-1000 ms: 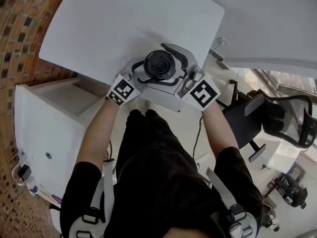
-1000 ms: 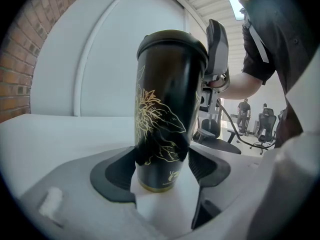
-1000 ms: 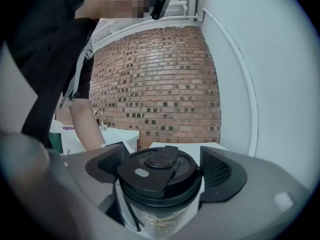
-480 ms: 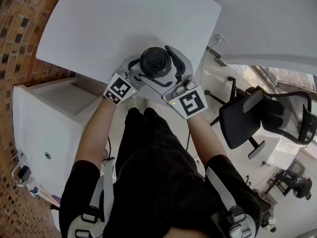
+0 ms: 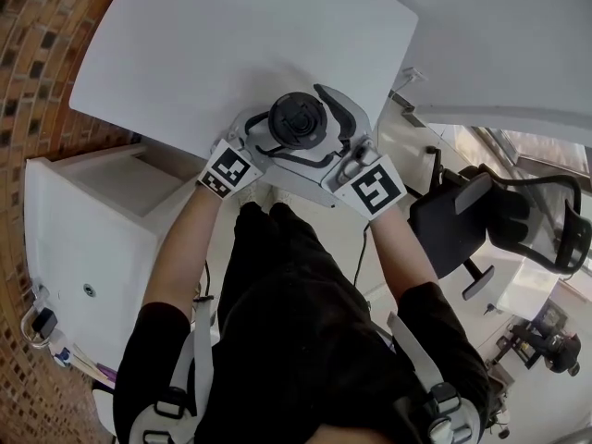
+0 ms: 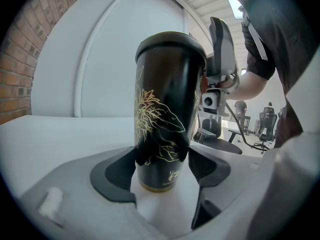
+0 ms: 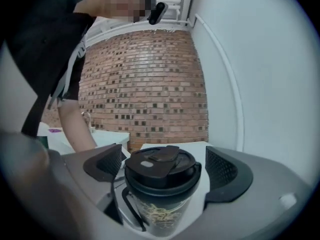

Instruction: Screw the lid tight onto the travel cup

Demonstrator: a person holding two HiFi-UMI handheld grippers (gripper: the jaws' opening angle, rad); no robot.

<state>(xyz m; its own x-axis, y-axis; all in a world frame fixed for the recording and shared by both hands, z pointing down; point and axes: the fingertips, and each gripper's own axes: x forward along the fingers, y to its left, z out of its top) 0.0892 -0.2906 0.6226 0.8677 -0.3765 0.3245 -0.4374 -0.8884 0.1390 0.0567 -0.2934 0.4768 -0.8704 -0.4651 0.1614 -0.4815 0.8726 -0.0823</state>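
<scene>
Left gripper clamped the cup near its base, steadying it; right gripper, jaws just opened, straddled the lid without contact, probably to regrip.

Near edge of the white worktop: black travel cup standing upright, lid on, seen from straight above. Left tool clamped round it from the near left; right tool in from the near right, jaws just opened wider, spread either side of the lid. Off the worktop's right edge, a black office chair.
</scene>
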